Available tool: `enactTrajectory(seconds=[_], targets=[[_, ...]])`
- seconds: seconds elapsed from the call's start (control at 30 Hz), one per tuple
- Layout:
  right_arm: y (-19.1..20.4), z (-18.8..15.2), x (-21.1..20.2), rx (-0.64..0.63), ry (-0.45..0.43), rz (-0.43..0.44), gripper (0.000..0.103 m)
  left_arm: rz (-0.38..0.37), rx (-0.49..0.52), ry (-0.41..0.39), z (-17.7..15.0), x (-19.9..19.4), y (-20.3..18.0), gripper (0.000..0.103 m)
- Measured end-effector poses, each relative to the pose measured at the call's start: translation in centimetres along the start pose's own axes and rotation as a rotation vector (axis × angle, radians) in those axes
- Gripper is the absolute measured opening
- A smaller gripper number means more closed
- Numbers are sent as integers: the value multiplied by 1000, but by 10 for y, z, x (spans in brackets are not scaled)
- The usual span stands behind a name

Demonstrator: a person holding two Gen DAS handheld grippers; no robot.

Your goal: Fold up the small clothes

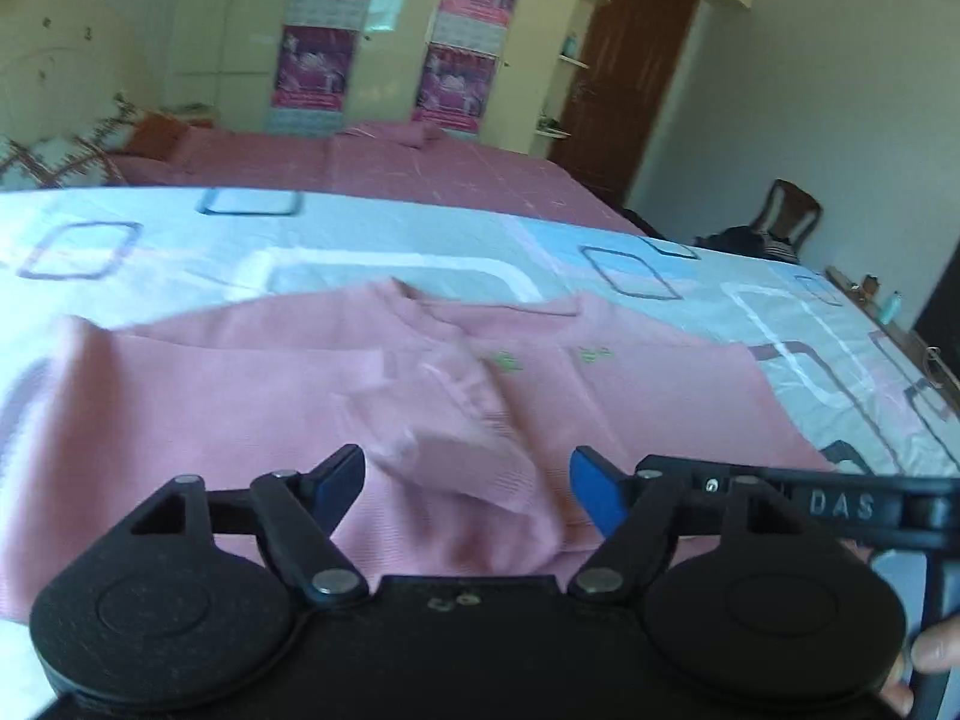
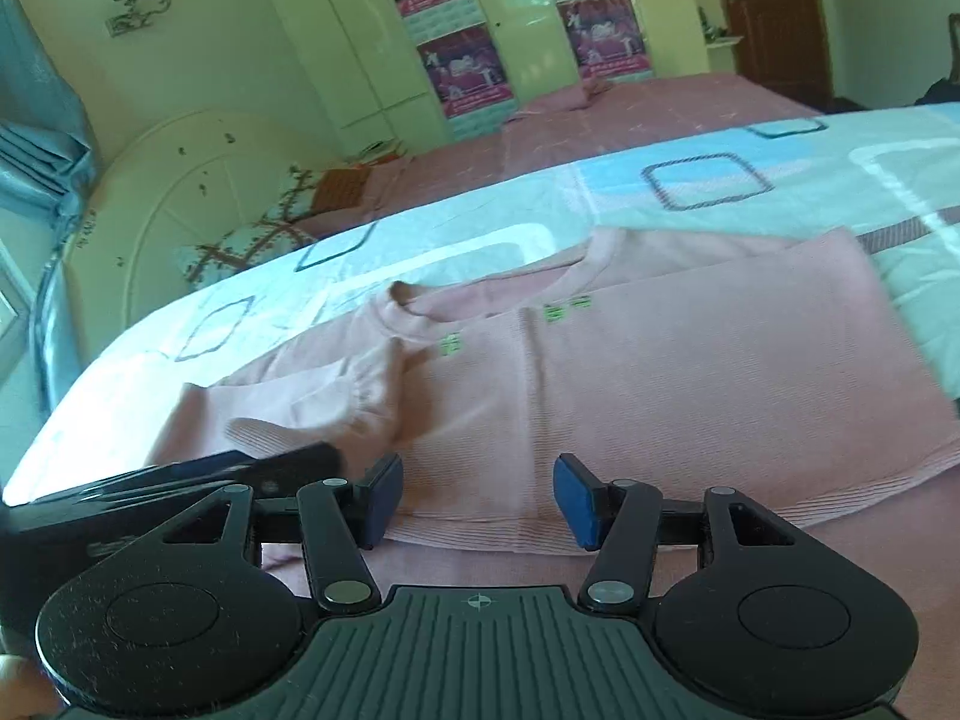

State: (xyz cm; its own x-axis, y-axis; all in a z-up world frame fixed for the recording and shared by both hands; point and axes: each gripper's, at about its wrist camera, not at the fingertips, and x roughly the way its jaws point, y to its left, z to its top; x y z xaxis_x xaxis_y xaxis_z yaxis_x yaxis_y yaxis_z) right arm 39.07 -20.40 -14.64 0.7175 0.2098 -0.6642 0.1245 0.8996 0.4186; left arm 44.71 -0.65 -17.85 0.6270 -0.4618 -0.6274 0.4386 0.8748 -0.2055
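A small pink long-sleeved top [image 1: 252, 420] lies flat on the patterned bedsheet, neckline away from me, with one sleeve folded in across its front. It also shows in the right wrist view [image 2: 690, 378]. My left gripper [image 1: 468, 492] is open just above the folded sleeve cuff [image 1: 474, 462], which lies between its blue pads. My right gripper [image 2: 477, 498] is open over the top's bottom hem [image 2: 480, 531], holding nothing. The left gripper's body shows at the lower left of the right wrist view [image 2: 180, 480].
The light sheet with square patterns [image 1: 420, 240] covers the bed; a pink bedspread [image 1: 420, 162] lies beyond it. Wardrobes with posters [image 1: 456, 30] stand at the back. A chair [image 1: 786, 216] and a door [image 1: 630, 72] are at the right.
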Motion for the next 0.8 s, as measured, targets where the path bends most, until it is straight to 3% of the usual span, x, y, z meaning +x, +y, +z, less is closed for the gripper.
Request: enactTrajectory(seconds=[0.1,0.27,0.33,0.5,0.57,0.6,0.63,0.73,0.8], targets=[[15,2,12,-14,9,42,55,101,-16,-29,-2,-27,24,76],[51,-8,29,-143,38,68,57,265,-45,10,-23,-51,62,76],[65,-17,35,-215,47,41,64,300,-64,35,-32,-54,74,75],[87,-28,53,-373,2,-91,64,369,-40,52,-45,-42,80,74],[87,-25,65,-392,12,-89,55,395,-20,41,-45,-41,80,76],[88,-24,68,-388,15,-75,29,405,-15,32,-44,-39,78,75],[88,-22,69,-379,18,-73,18,415,-11,25,-42,-37,77,75],[77,-9,56,-291,-32,-34,14,446,12,-7,-38,-33,74,65],[64,3,41,-228,-77,-37,13,438,31,-17,-36,-31,71,45]])
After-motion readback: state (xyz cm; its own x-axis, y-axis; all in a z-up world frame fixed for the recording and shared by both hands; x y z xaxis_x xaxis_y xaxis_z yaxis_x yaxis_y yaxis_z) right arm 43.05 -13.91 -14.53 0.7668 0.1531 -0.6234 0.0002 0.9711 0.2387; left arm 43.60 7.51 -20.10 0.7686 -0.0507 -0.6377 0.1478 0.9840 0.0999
